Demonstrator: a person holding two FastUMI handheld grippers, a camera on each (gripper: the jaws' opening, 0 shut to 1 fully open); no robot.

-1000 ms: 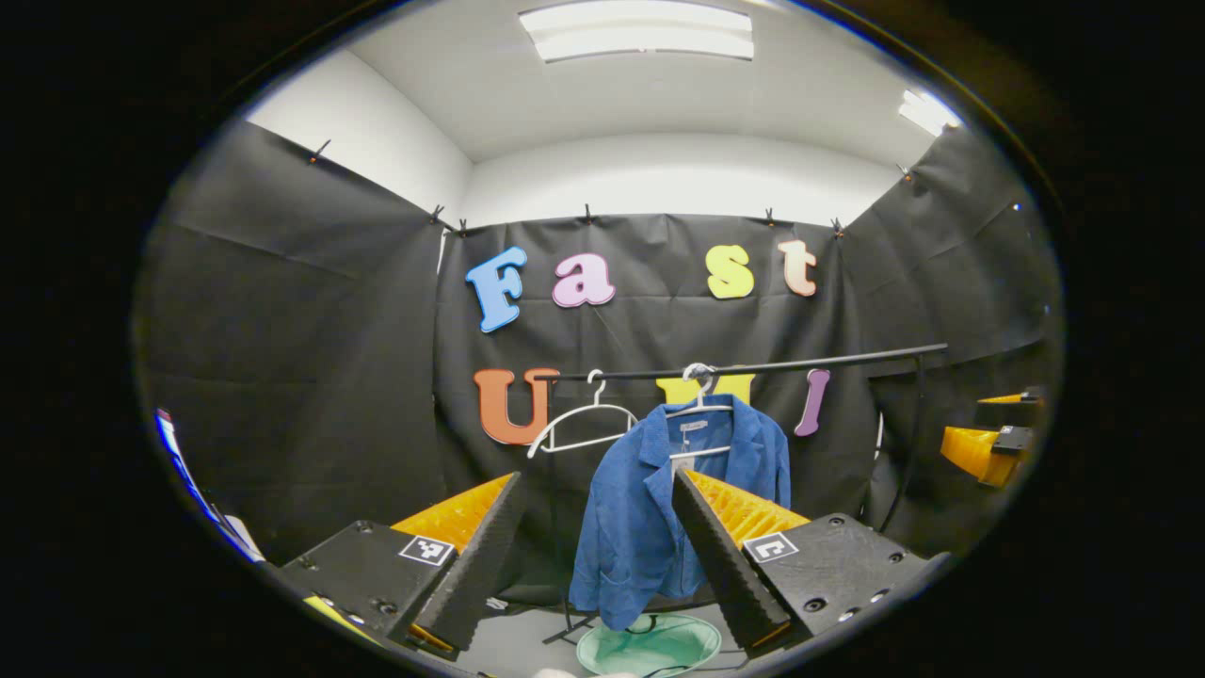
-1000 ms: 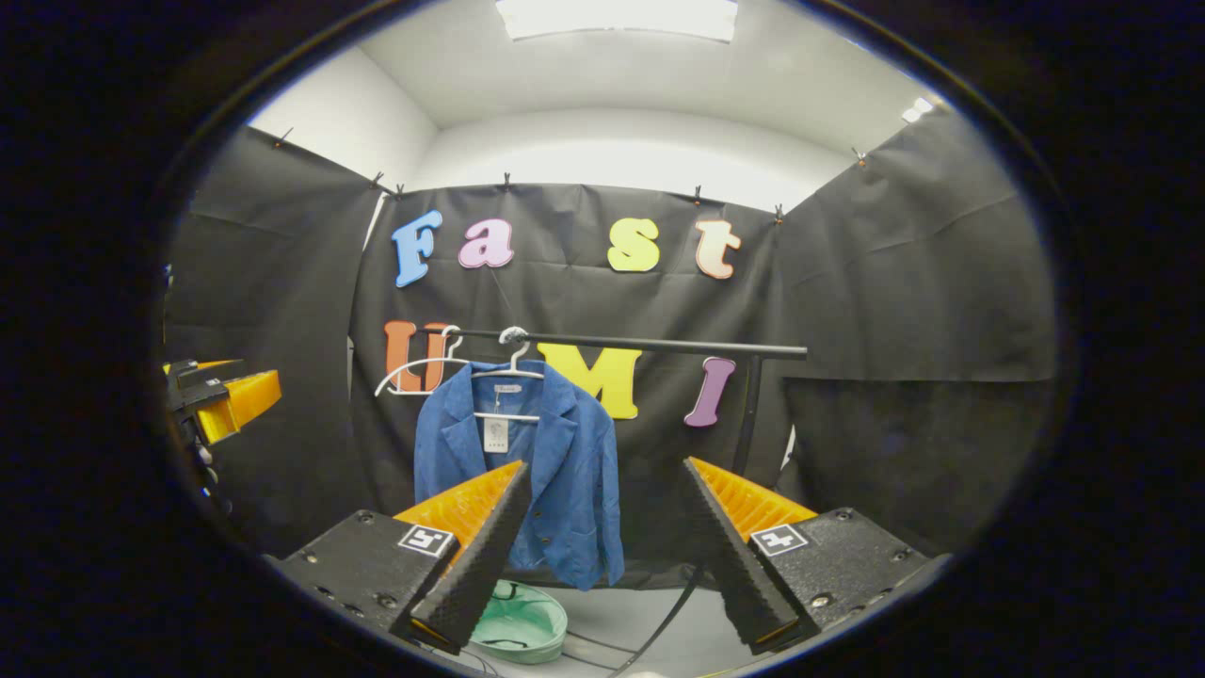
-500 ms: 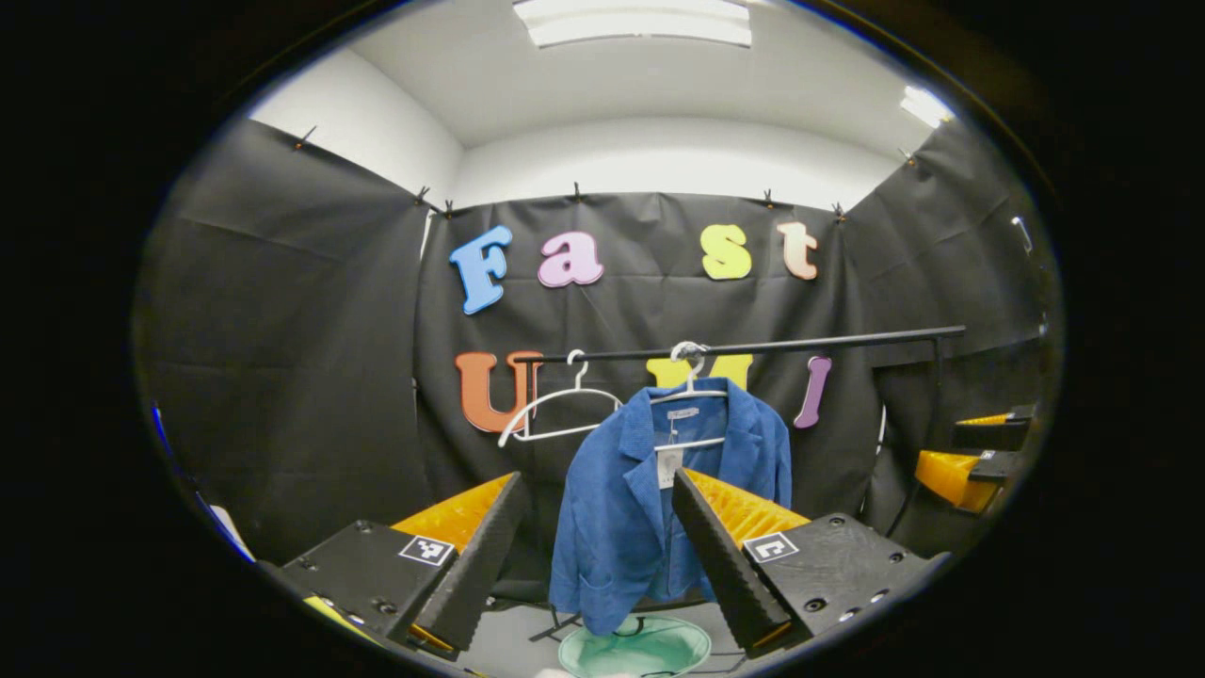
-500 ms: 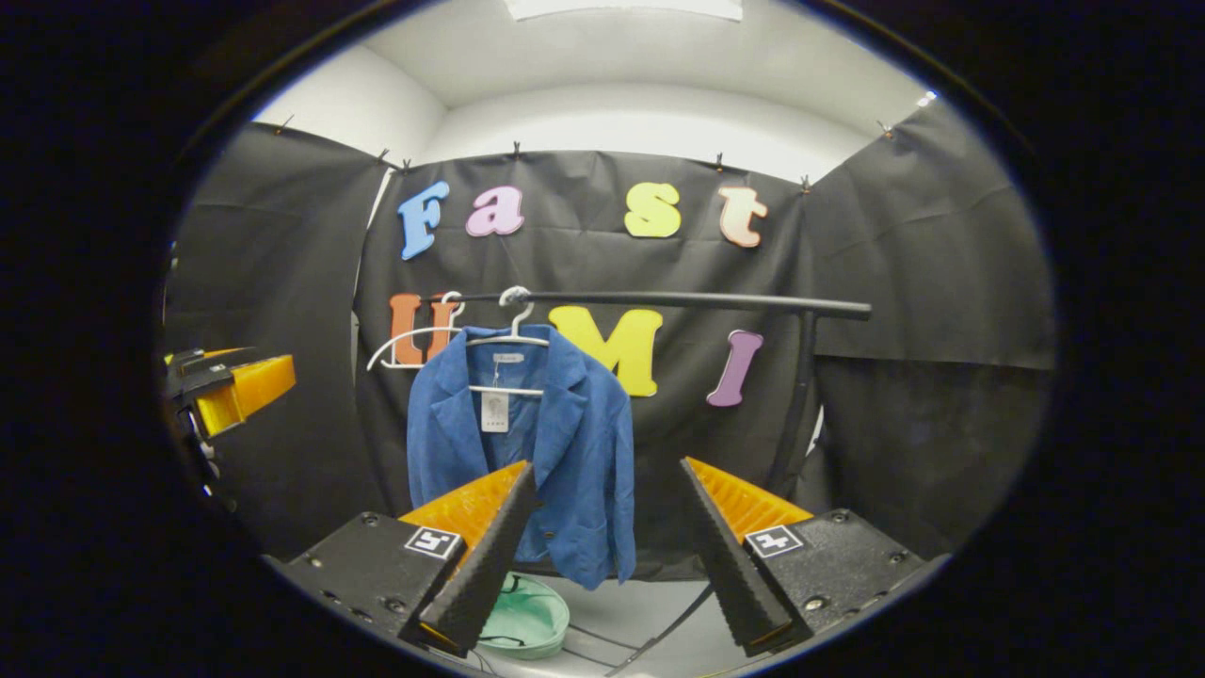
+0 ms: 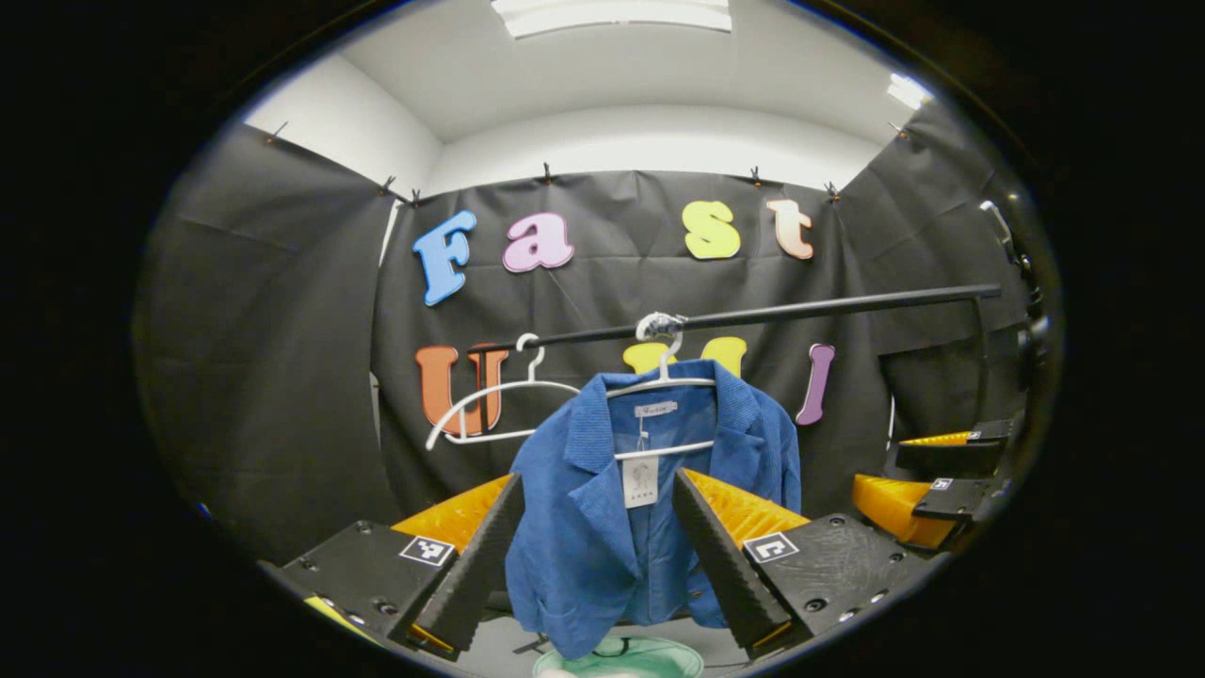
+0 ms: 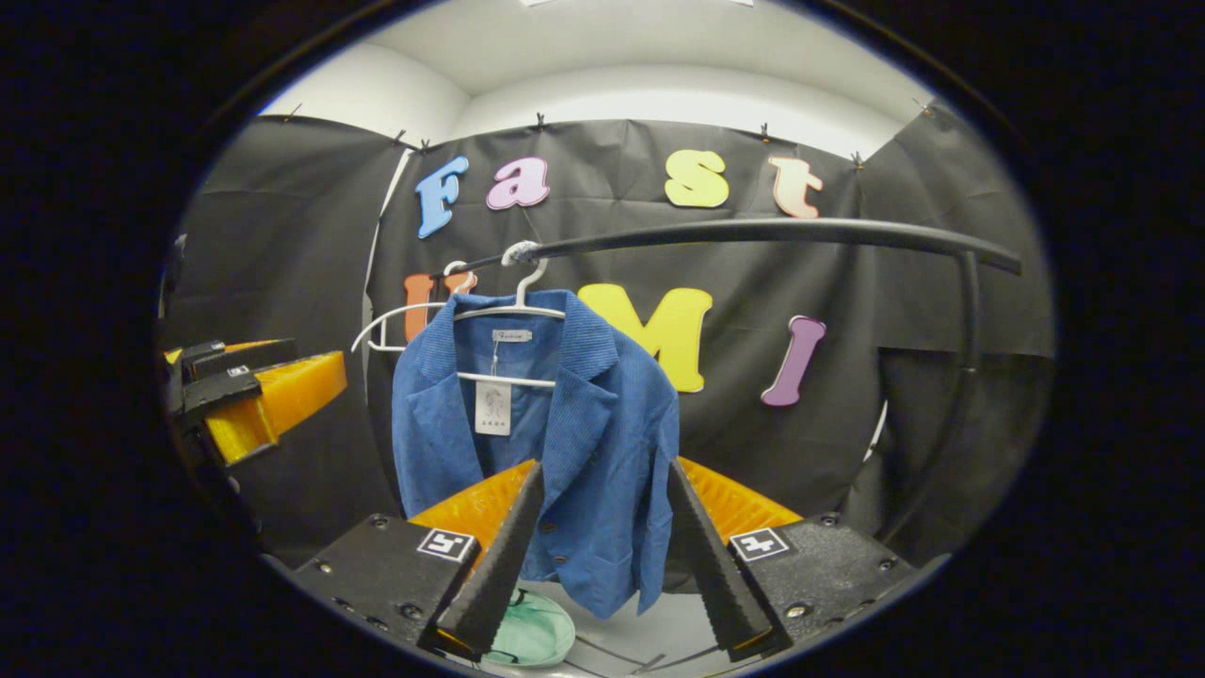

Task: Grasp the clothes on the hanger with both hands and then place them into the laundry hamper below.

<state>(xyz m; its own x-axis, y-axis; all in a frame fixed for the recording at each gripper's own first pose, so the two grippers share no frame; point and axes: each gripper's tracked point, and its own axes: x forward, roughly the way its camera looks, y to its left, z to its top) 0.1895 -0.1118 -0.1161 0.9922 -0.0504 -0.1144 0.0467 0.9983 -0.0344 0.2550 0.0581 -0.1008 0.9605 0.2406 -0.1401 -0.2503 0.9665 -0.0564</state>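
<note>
A blue jacket (image 5: 588,527) hangs on a white hanger (image 5: 659,381) from a black rail (image 5: 800,309). My left gripper (image 5: 598,480) is open, and the jacket's front shows in the gap between its fingers, a little ahead of them. In the right gripper view the same jacket (image 6: 574,424) on its hanger (image 6: 508,311) sits left of centre. My right gripper (image 6: 604,466) is open with the jacket's lower right side showing between its fingers. The pale green hamper (image 5: 617,661) (image 6: 529,633) stands on the floor under the jacket.
An empty white hanger (image 5: 494,405) hangs on the rail to the jacket's left. The rail (image 6: 772,231) bends down into an upright post (image 6: 965,330) at the right. The other gripper (image 5: 932,476) (image 6: 259,395) appears at each view's edge.
Both grippers have moved closer to the jacket, which looms larger and nearer the middle of each view. Both stay open.
</note>
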